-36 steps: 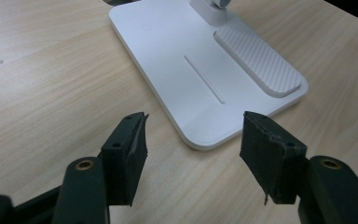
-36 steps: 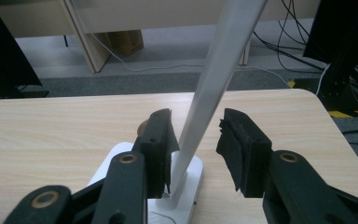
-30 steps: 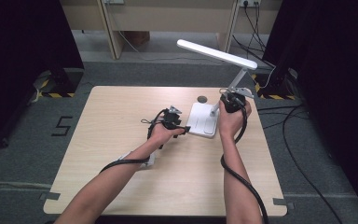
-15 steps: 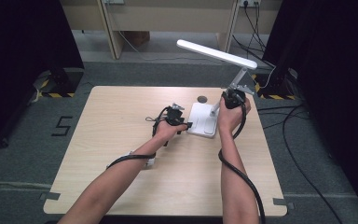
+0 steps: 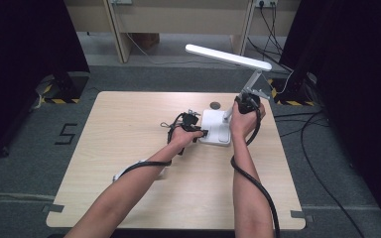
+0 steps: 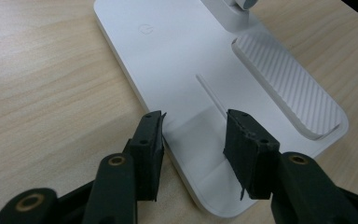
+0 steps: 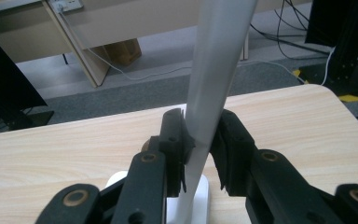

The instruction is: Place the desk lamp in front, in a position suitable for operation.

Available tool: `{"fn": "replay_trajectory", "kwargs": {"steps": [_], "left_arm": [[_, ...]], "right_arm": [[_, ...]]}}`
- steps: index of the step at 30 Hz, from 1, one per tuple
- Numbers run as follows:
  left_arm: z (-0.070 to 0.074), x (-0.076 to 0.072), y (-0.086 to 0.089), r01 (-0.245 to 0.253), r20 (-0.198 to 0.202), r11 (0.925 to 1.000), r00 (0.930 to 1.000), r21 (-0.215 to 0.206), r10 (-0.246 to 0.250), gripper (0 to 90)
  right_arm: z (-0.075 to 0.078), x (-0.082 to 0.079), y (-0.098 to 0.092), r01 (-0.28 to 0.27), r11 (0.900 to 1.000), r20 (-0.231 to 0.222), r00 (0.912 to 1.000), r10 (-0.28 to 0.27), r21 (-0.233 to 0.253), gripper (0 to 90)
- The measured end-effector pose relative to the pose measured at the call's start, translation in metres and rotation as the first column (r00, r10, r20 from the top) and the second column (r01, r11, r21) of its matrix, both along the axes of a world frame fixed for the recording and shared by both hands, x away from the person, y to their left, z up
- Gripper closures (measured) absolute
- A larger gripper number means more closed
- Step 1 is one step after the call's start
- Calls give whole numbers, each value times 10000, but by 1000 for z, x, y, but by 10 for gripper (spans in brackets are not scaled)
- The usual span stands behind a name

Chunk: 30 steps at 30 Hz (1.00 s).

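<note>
High view: left gripper (image 5: 202,132) has slid in to the lamp base (image 5: 213,130) at its 9 o'clock edge
Jaws apart, empty, astride base edge; right gripper (image 7: 198,149) clamps lamp stem (image 7: 214,79) — braced, ready to pose the lamp

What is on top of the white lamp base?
The lamp base carries a power symbol, a ribbed pad and the stem's foot. The open left claw hovers above its near edge, hiding a little.

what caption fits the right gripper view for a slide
Right gripper clamped on the white lamp arm above the wooden table.
</note>
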<state>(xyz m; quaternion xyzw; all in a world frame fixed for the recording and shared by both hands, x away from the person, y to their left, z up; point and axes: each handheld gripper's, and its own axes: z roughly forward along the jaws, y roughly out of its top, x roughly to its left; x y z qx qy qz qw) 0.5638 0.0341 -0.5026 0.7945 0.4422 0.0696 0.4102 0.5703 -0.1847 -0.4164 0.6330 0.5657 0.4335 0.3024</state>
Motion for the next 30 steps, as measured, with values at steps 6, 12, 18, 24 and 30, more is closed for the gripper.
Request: {"fn": "replay_trajectory", "kwargs": {"steps": [6,12,18,24,30], "left_arm": [[2,-1,3,159,-315,9998,9994,72,-156,562],[6,-11,5,418,-209,9977,9990,541,-407,570],[10,-24,9,708,-253,9917,9973,1069,-684,575],[15,-42,18,1123,-201,9780,9937,1757,-1105,585],[16,-63,29,1363,-77,9695,9905,2036,-1376,588]], "right_arm": [[0,-1,1,-40,9995,-82,10000,43,320,755],[1,-6,4,-243,9992,-171,9995,248,321,758],[1,-22,12,-363,9988,-181,9992,369,319,755],[0,-42,22,-588,9975,-99,9982,592,393,755],[-1,-58,30,-853,9952,-32,9963,856,487,756]]}}
